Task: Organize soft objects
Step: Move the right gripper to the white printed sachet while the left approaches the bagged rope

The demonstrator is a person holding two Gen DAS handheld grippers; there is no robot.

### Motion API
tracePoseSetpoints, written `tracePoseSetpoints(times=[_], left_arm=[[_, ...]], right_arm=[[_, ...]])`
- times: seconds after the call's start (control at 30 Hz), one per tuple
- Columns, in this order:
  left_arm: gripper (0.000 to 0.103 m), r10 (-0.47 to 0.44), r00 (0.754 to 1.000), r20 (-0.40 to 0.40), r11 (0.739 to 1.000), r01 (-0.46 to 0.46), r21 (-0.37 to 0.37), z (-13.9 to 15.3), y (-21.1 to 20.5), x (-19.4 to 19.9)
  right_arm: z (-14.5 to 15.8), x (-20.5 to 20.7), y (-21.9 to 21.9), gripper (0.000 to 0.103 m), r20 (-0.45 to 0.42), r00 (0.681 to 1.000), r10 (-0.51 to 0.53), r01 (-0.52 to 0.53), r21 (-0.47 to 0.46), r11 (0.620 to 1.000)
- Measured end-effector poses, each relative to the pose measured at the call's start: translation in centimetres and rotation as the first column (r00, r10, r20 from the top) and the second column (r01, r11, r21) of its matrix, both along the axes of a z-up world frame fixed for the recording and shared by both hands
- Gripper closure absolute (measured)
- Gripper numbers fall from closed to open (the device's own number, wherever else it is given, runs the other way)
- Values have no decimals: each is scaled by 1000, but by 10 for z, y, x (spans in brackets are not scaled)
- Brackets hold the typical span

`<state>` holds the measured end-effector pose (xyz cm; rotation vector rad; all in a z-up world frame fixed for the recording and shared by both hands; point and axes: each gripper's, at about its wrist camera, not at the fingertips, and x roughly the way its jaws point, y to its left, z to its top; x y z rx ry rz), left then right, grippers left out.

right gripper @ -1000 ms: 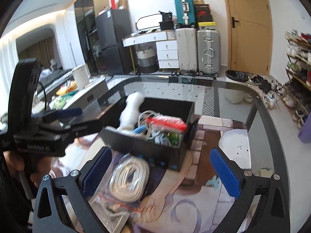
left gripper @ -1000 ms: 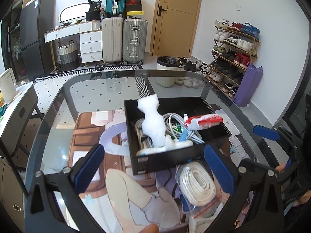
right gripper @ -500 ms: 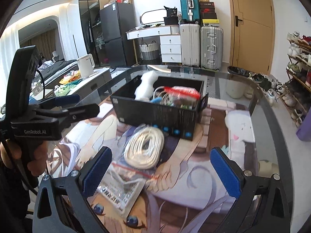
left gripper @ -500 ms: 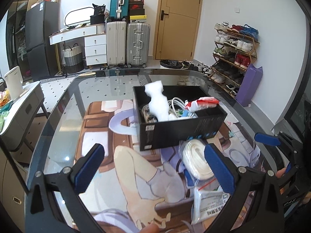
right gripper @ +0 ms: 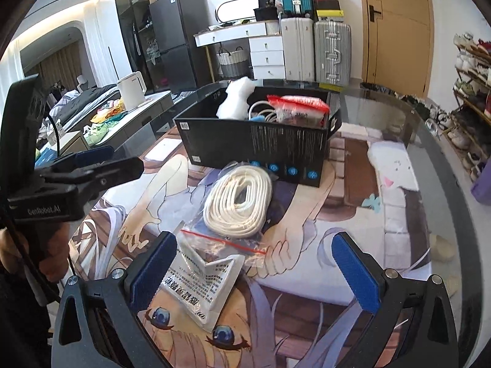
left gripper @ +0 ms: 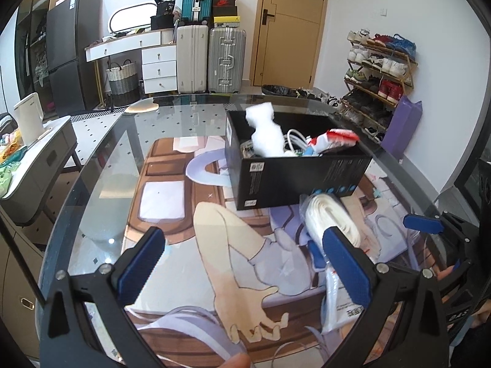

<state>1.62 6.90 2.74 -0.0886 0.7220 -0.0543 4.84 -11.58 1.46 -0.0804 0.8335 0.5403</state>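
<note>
A glass-topped table [left gripper: 101,165] covered by an illustrated mat [right gripper: 362,233] is shown from both wrist cameras. A black cardboard box [right gripper: 257,144] is seen standing on the mat; in it, a white foam piece [left gripper: 264,132], coiled white cables [left gripper: 294,141] and a red-and-white packet [right gripper: 299,104] are held. Just in front of the box, a coil of white rope [right gripper: 237,202] is seen lying in a clear zip bag with a red seal strip [right gripper: 224,240], and a printed plastic pouch [right gripper: 202,285] lies beside it on the near side.

The left gripper [left gripper: 245,263] is held above the mat with its blue-padded jaws wide apart and nothing between them; its right pad stands in front of the rope coil in that view. The right gripper [right gripper: 254,273] is likewise held with jaws spread and nothing gripped, the printed pouch and the bag's edge lying below the gap. In the right wrist view, the left gripper is seen at the left edge, carried in a hand [right gripper: 46,254].
</note>
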Motion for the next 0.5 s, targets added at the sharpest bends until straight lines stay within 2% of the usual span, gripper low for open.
tracePoseSetpoints(times=[0.23, 0.4, 0.5], left_arm=[[0, 27, 999, -21, 999, -27, -22, -8, 11, 6], [0, 29, 999, -30, 999, -30, -17, -12, 12, 8], [0, 30, 999, -36, 999, -30, -17, -15, 12, 10]], right_arm=[[-20, -10, 23, 1, -52, 996, 68, -69, -35, 997], [-30, -9, 38, 1, -101, 994, 52, -53, -15, 998], [-31, -9, 45, 1, -97, 995, 26, -29, -29, 999]])
